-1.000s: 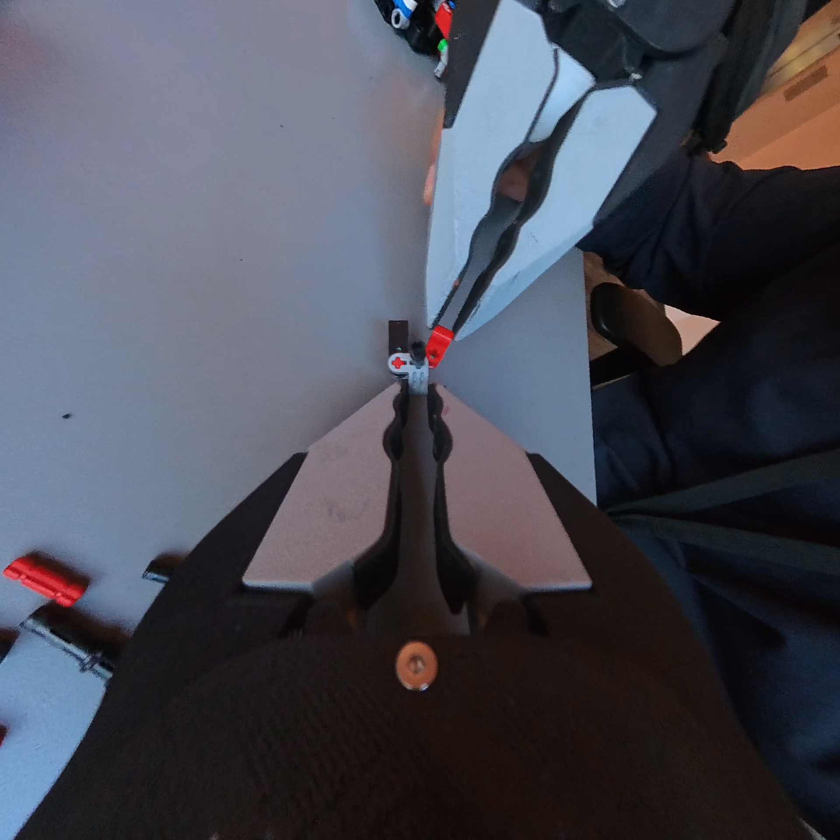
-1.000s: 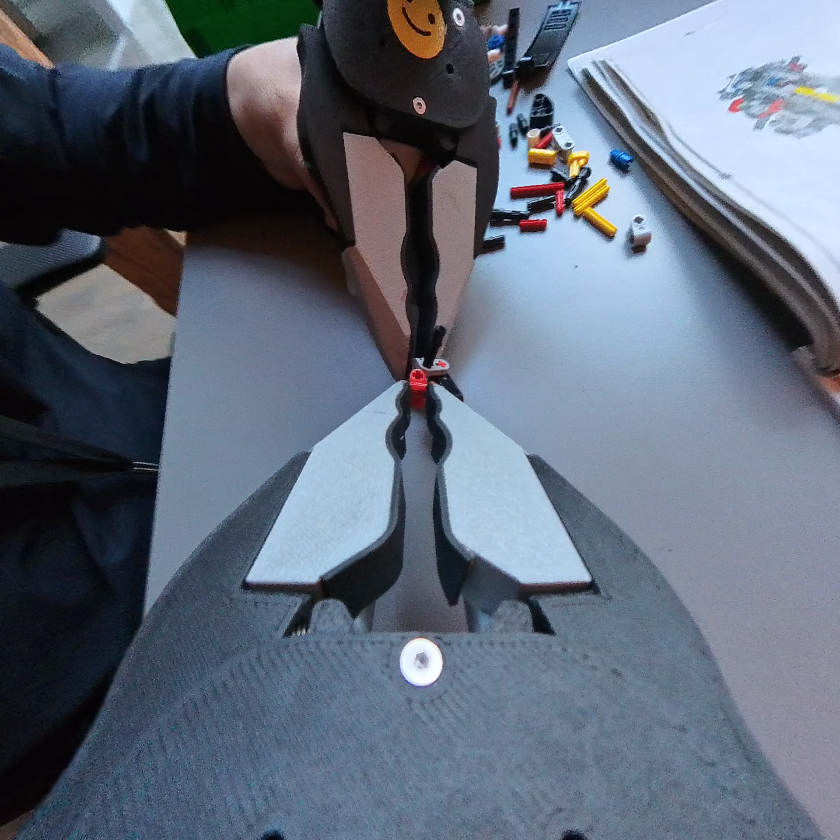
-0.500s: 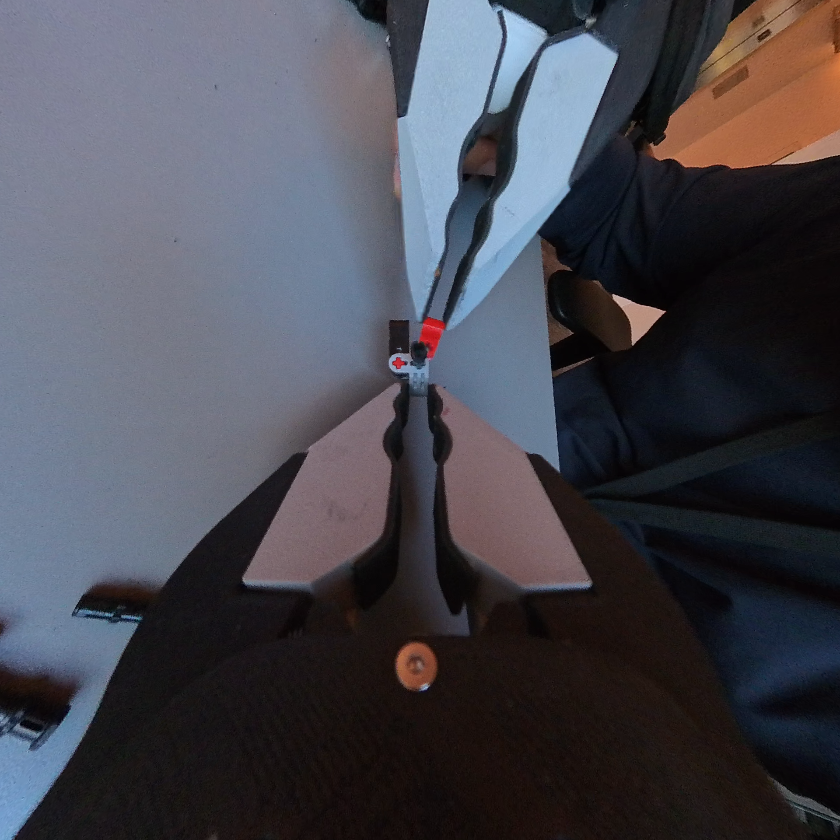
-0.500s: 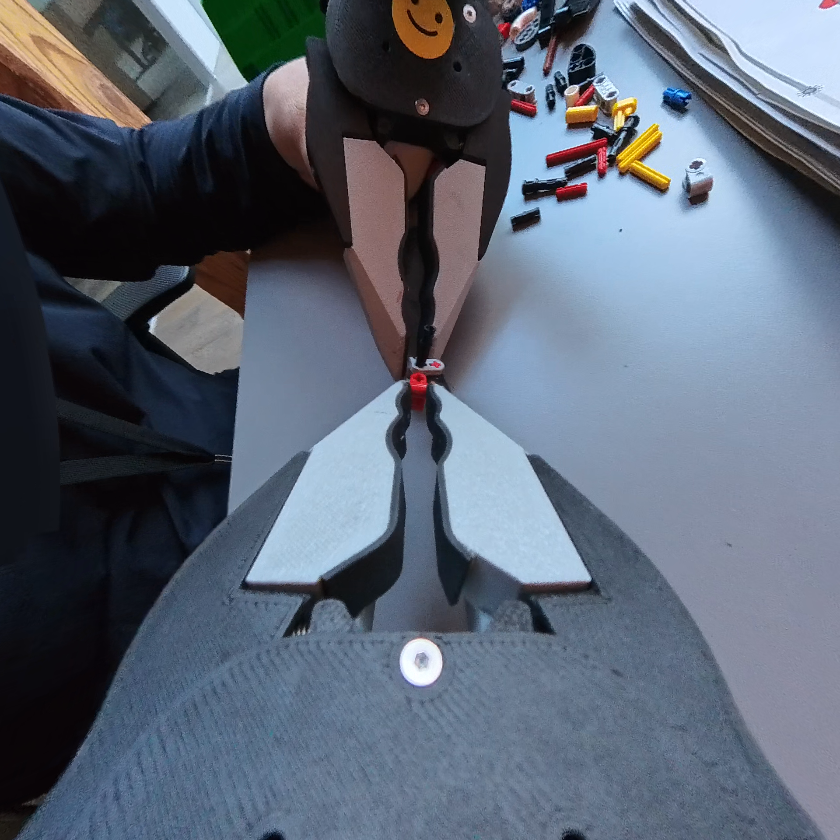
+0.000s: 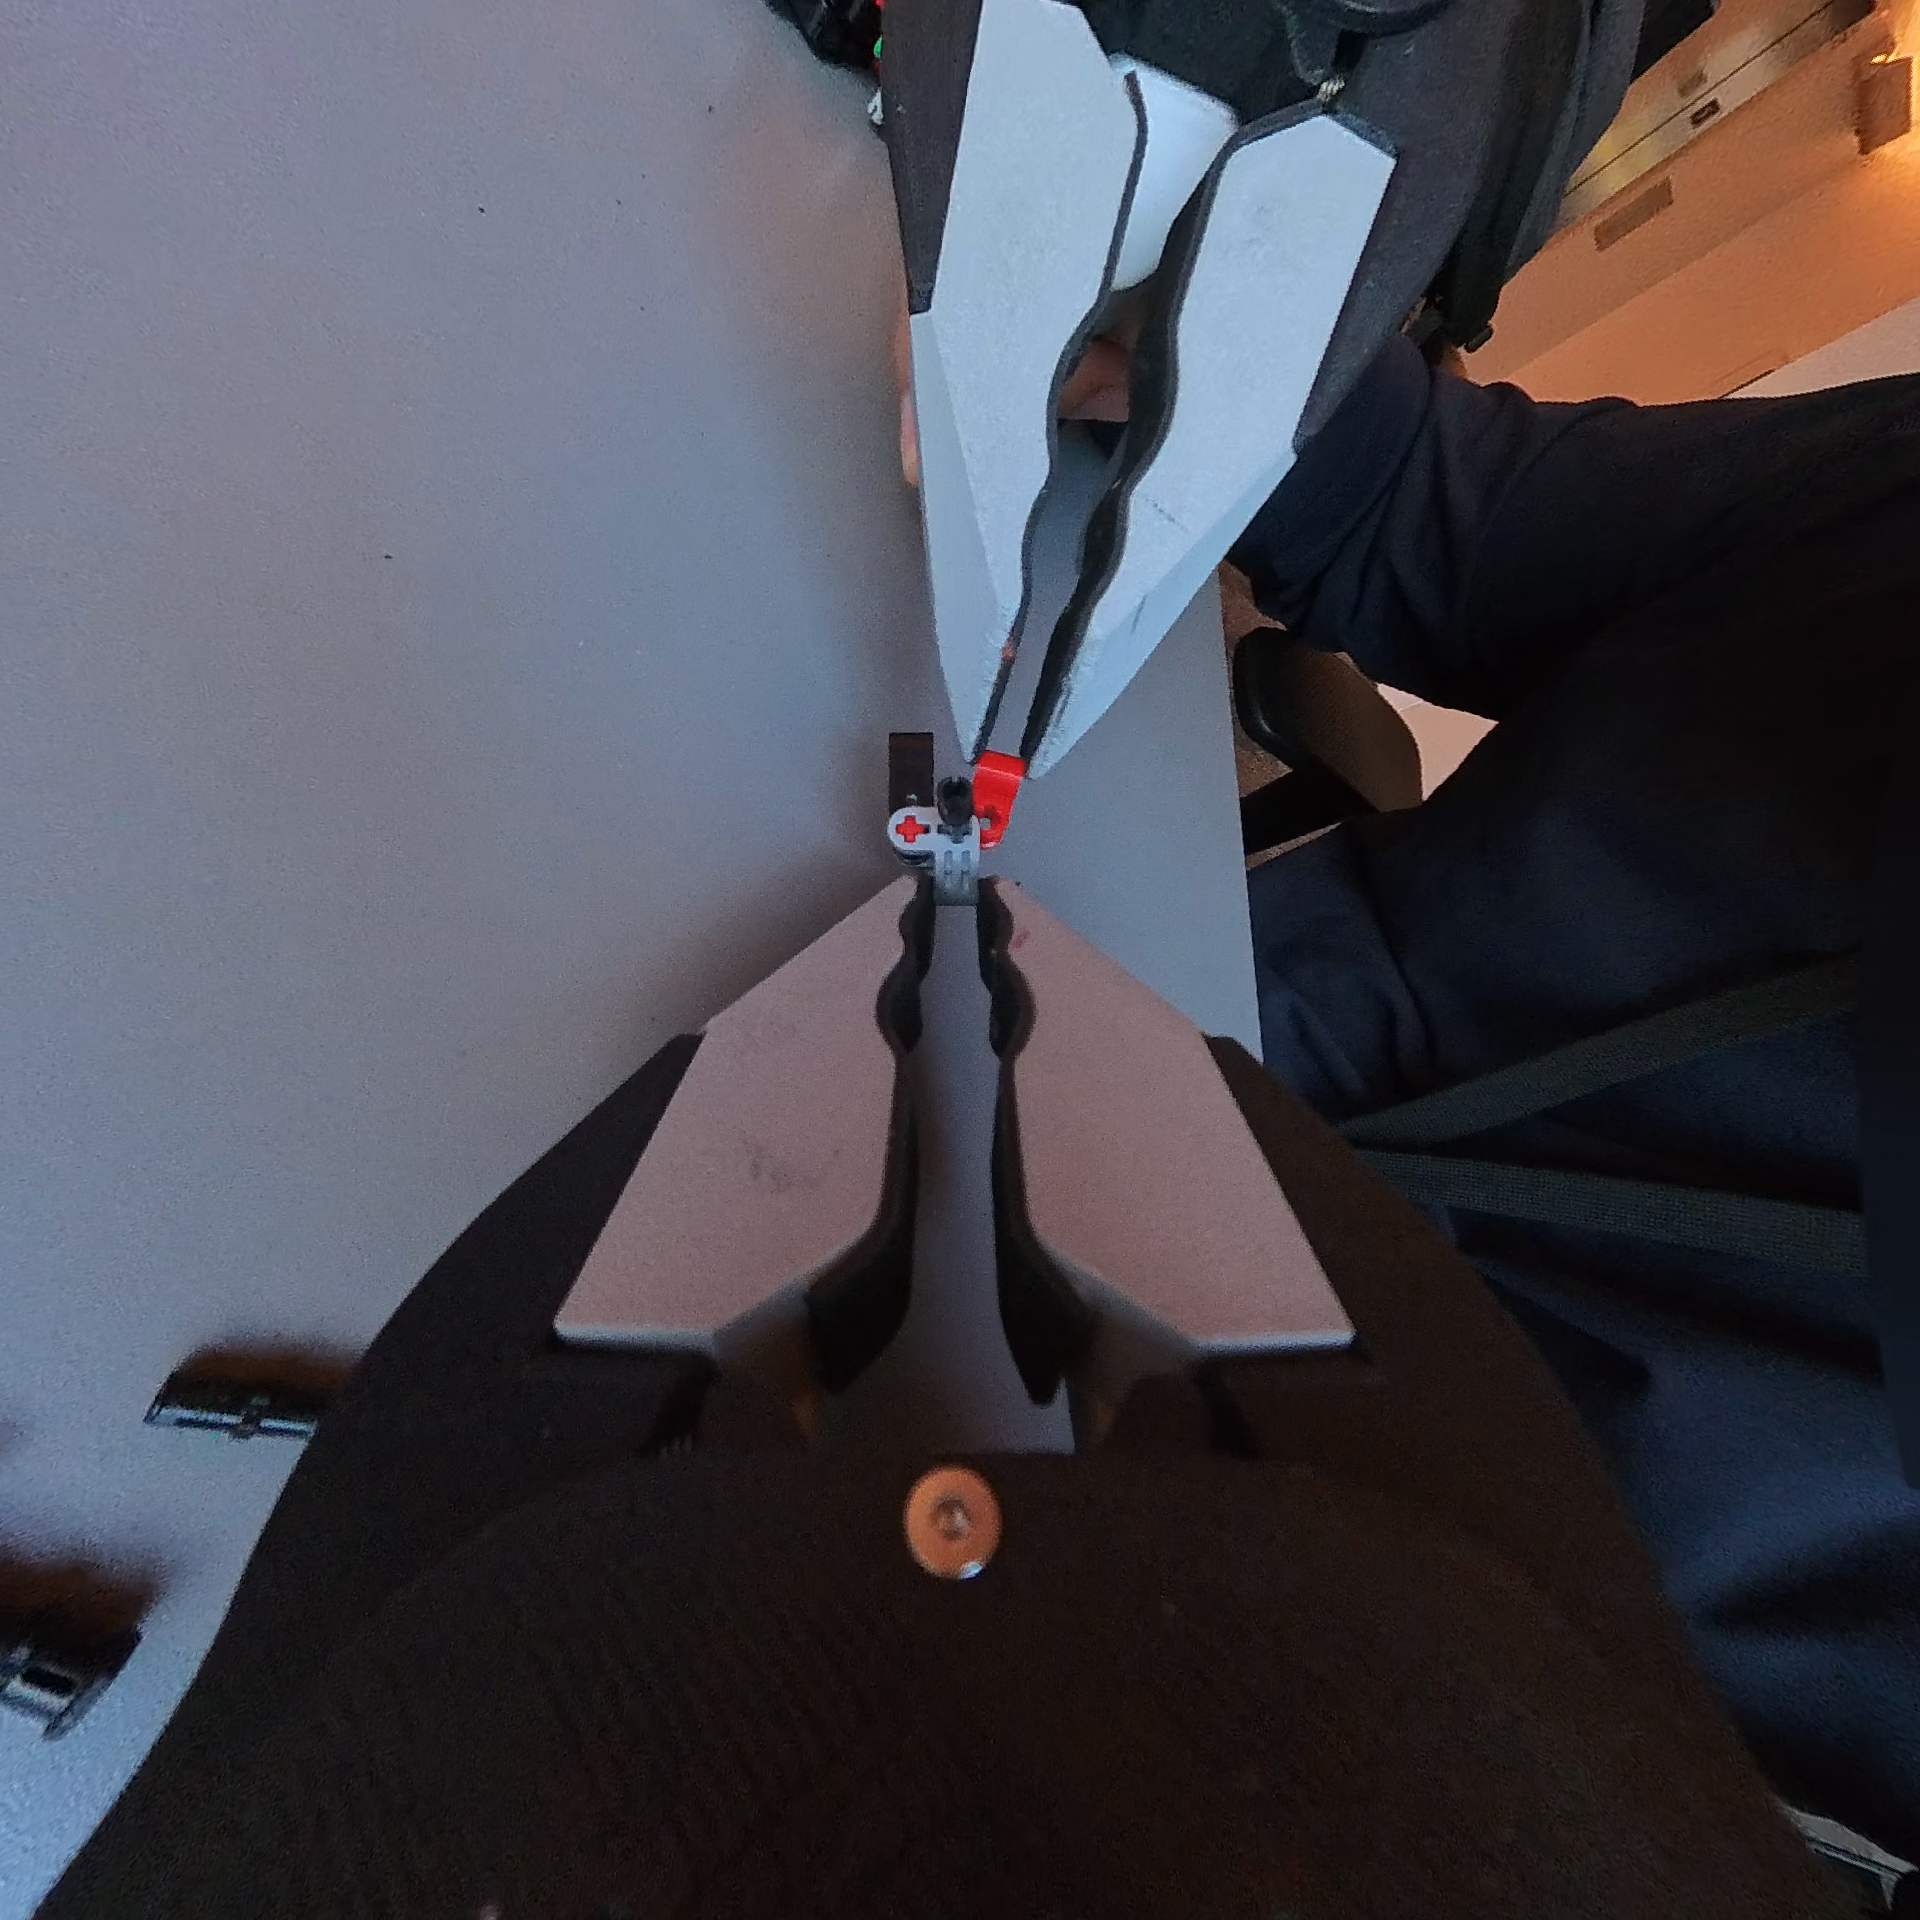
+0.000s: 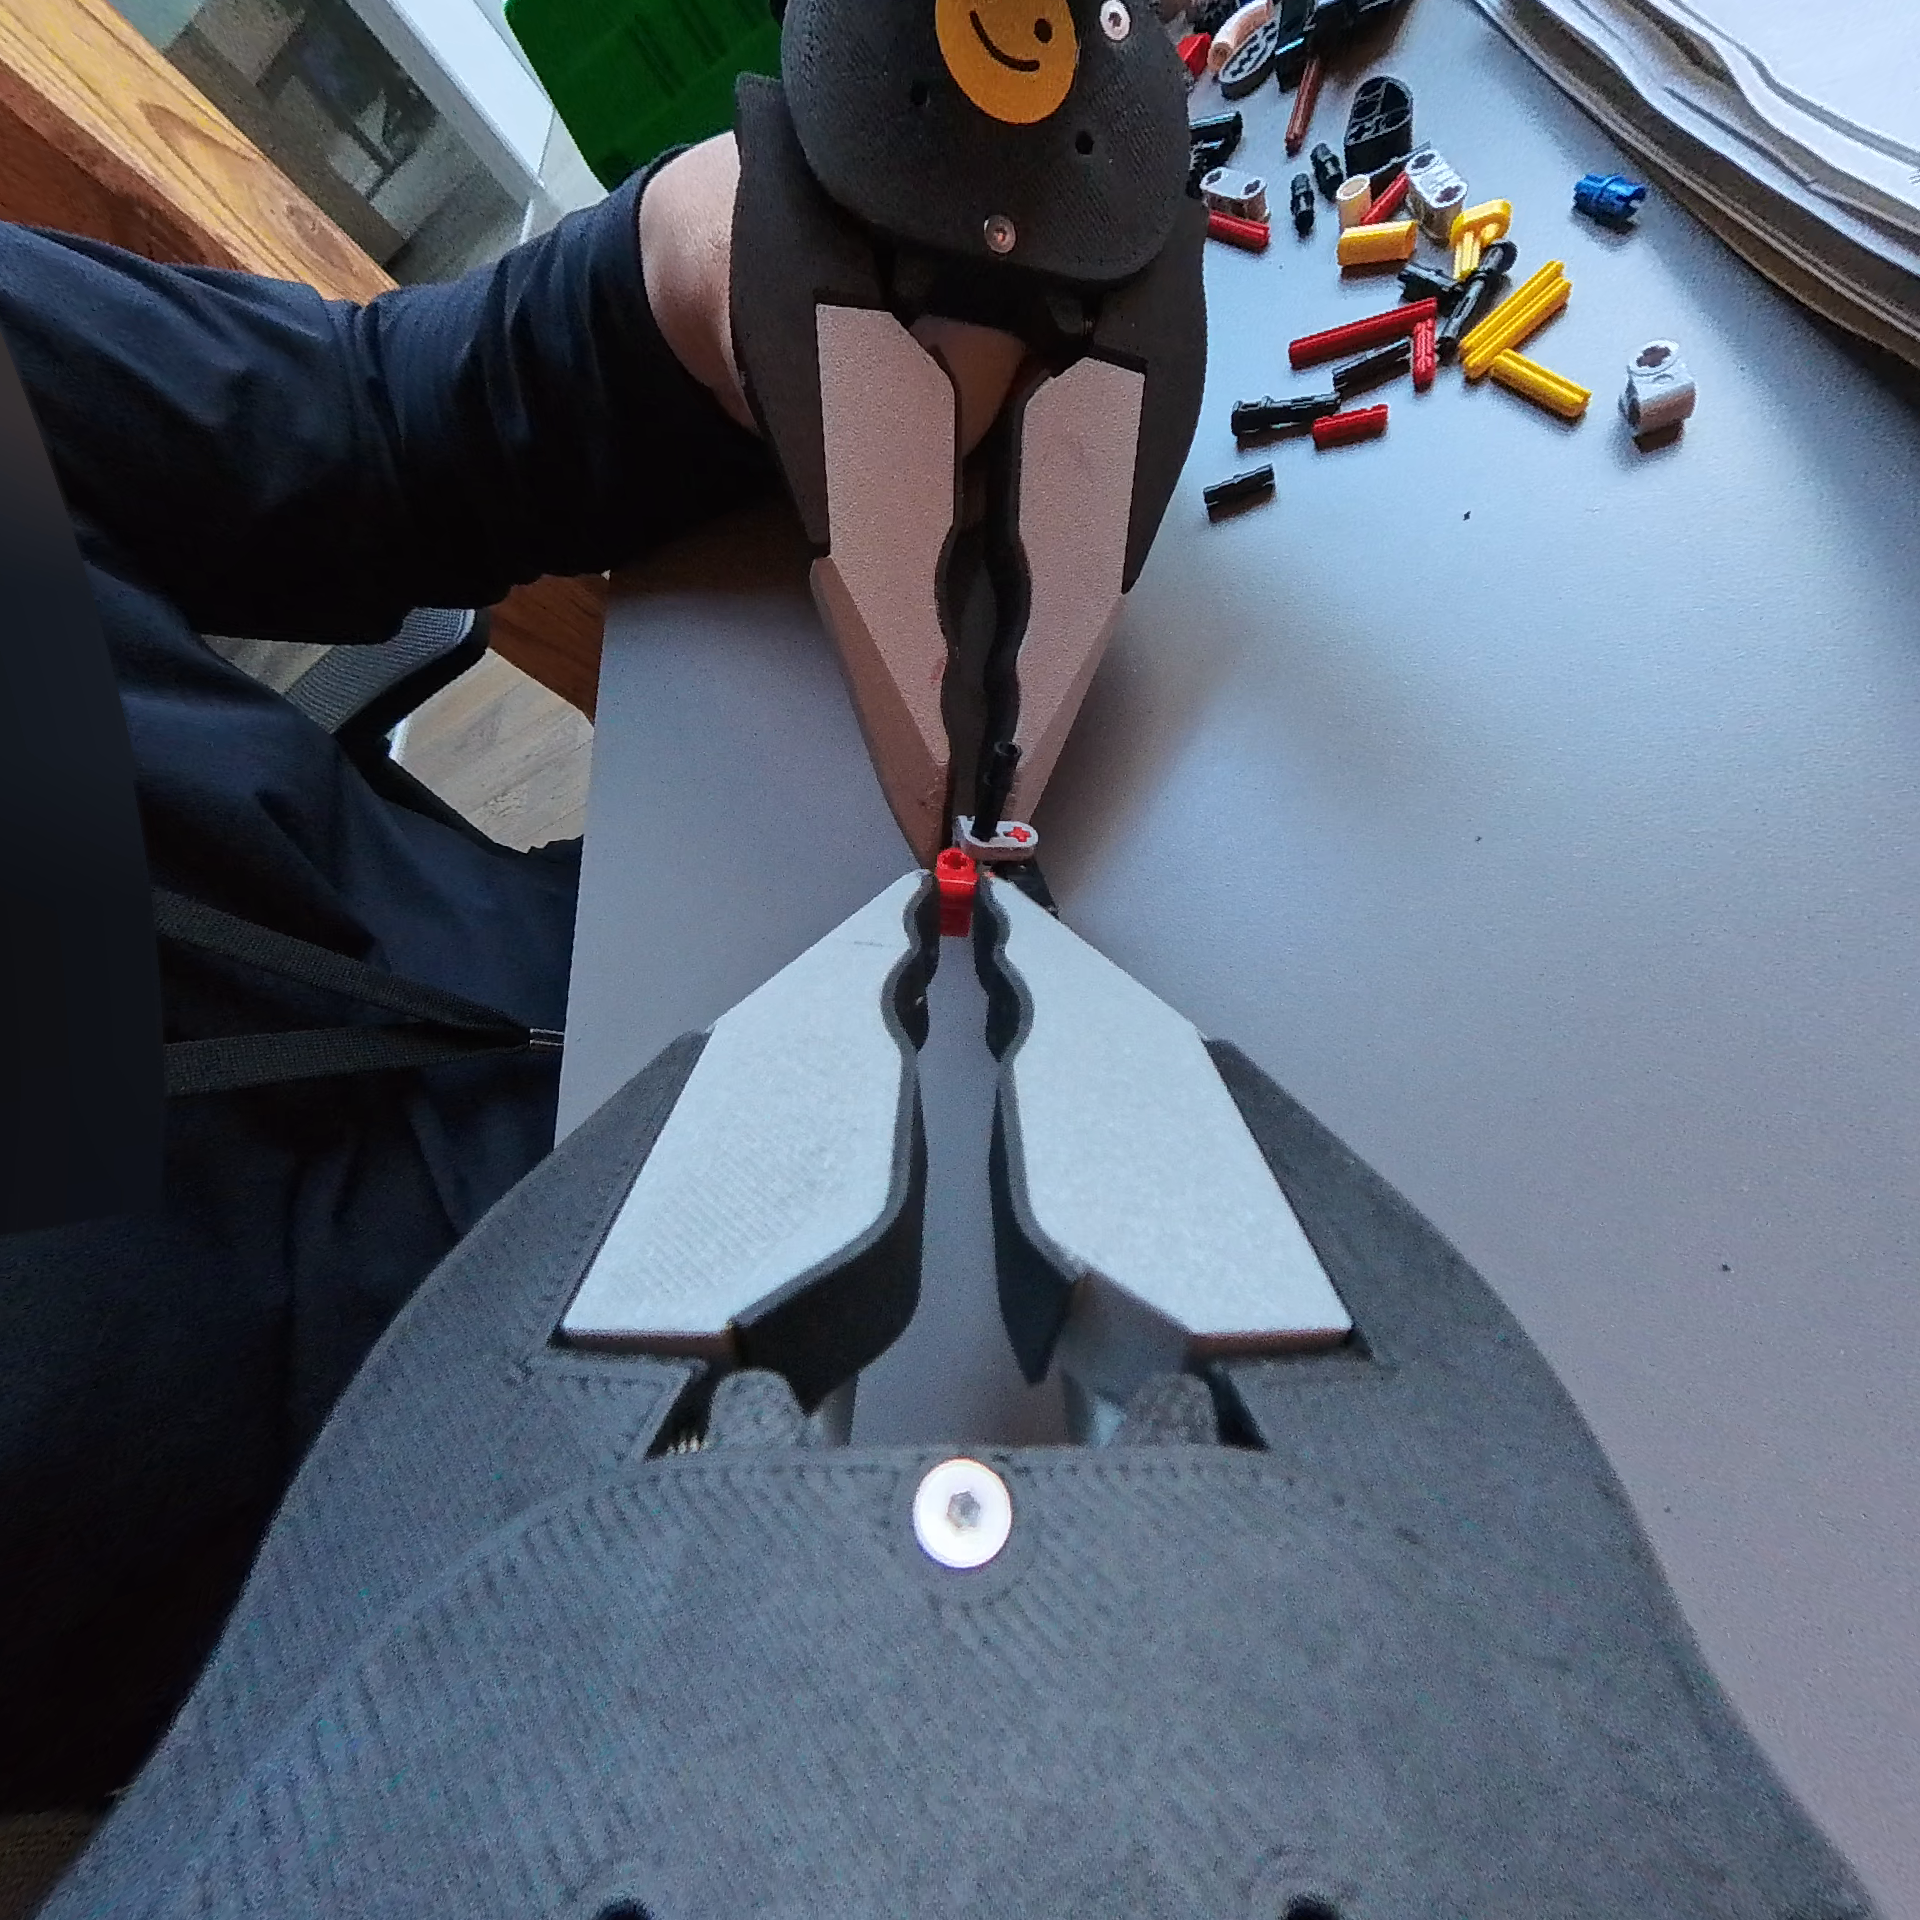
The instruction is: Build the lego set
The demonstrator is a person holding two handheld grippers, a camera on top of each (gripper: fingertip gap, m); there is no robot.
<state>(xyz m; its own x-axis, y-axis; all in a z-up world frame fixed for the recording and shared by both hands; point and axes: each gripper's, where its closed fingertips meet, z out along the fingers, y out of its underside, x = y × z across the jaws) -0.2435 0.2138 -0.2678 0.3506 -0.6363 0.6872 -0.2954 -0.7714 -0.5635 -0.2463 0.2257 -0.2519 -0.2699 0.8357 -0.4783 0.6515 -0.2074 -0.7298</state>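
My left gripper [image 5: 956, 883] is shut on a small grey connector [image 5: 948, 847] with a red cross hole and a black pin [image 5: 953, 798] standing in it. It also shows in the right wrist view [image 6: 997, 834], where the black pin [image 6: 1000, 774] runs up between the left gripper's fingers. My right gripper [image 6: 956, 896] is shut on a small red connector [image 6: 954, 883]. In the left wrist view the red connector [image 5: 1000, 792] sits at the right gripper's tips and touches the grey connector's right side. Both grippers meet tip to tip above the grey table [image 6: 1455, 935], near its edge.
Several loose red, yellow, black and grey building pieces [image 6: 1434, 301] lie at the back right. A stack of paper sheets [image 6: 1766, 114] lies beyond them. A green bin [image 6: 644, 73] stands at the back left. Blurred pieces [image 5: 239, 1397] lie at the left. A person's dark sleeve [image 6: 312, 436] is left. The tips of both grippers are at nearly the same place.
Both grippers stay shut on their pieces. The red connector has moved closer to the grey connector and now touches its side. Both views have shifted a little over the table.
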